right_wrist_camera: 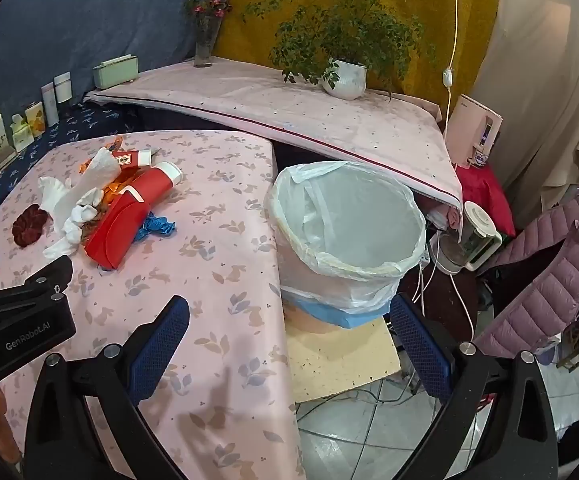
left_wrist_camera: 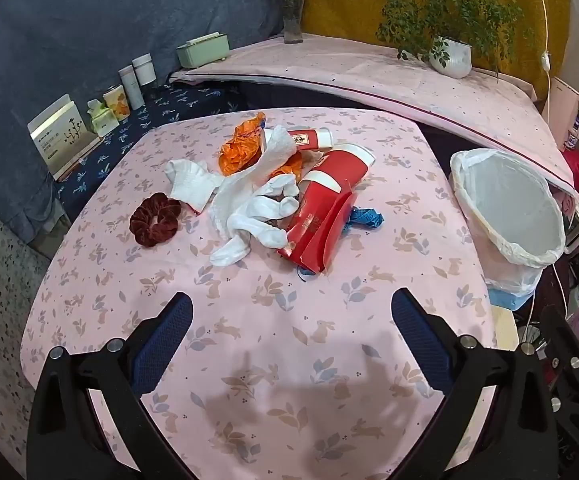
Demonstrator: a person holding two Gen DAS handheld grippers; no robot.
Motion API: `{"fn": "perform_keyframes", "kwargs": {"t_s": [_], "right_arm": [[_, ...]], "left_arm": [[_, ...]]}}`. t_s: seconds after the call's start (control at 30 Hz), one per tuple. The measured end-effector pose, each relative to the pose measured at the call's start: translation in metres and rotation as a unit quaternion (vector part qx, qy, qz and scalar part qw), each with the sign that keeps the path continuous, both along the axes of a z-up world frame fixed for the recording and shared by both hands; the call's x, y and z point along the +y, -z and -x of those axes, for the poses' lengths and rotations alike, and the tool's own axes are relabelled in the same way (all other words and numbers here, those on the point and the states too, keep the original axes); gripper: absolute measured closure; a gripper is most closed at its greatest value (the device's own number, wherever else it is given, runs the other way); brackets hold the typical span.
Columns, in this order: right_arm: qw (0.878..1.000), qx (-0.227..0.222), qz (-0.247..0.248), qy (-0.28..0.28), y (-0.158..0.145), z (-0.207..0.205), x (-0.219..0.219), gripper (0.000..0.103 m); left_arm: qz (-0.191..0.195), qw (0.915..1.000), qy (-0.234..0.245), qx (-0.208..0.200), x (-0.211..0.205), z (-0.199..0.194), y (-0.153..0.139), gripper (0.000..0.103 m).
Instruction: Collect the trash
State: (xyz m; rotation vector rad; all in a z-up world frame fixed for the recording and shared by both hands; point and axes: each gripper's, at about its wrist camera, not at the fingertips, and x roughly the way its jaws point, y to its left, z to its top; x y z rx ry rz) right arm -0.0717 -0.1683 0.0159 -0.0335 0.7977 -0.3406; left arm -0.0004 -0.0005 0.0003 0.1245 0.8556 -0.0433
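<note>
A trash pile lies mid-table on the pink rabbit-print cloth [left_wrist_camera: 281, 344]: a red paper box [left_wrist_camera: 325, 216], a small red-and-white tube [left_wrist_camera: 311, 139], orange wrappers [left_wrist_camera: 239, 148], white socks and tissue [left_wrist_camera: 249, 196], a blue crumpled glove [left_wrist_camera: 365, 218] and a dark red scrunchie [left_wrist_camera: 154, 220]. A bin lined with a white bag [left_wrist_camera: 509, 216] stands at the table's right edge; in the right wrist view it [right_wrist_camera: 349, 232] is straight ahead. My left gripper [left_wrist_camera: 291, 316] is open and empty, short of the pile. My right gripper [right_wrist_camera: 289, 320] is open and empty over the table's edge, before the bin.
Small boxes and bottles [left_wrist_camera: 125, 92] line a dark blue shelf at the left. A second pink-covered surface [left_wrist_camera: 369, 72] behind holds a flower vase [left_wrist_camera: 292, 20] and a potted plant [left_wrist_camera: 451, 56]. A kettle [right_wrist_camera: 465, 240], cables and a purple jacket [right_wrist_camera: 549, 272] lie right of the bin.
</note>
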Motion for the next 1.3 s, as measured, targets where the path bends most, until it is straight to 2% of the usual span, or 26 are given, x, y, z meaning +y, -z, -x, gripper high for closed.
{"fn": "perform_keyframes", "kwargs": {"t_s": [0.9, 1.3], "right_arm": [[1.0, 0.002, 0.006, 0.004, -0.0032, 0.0016, -0.0025, 0.007], [1.0, 0.004, 0.003, 0.006, -0.0027, 0.0014, -0.0018, 0.007]], "left_arm": [[0.016, 0.9998, 0.009, 0.006, -0.0009, 0.0037, -0.0055, 0.008], [0.011, 0.9999, 0.002, -0.008, 0.0, 0.0054, -0.0095, 0.008]]}}
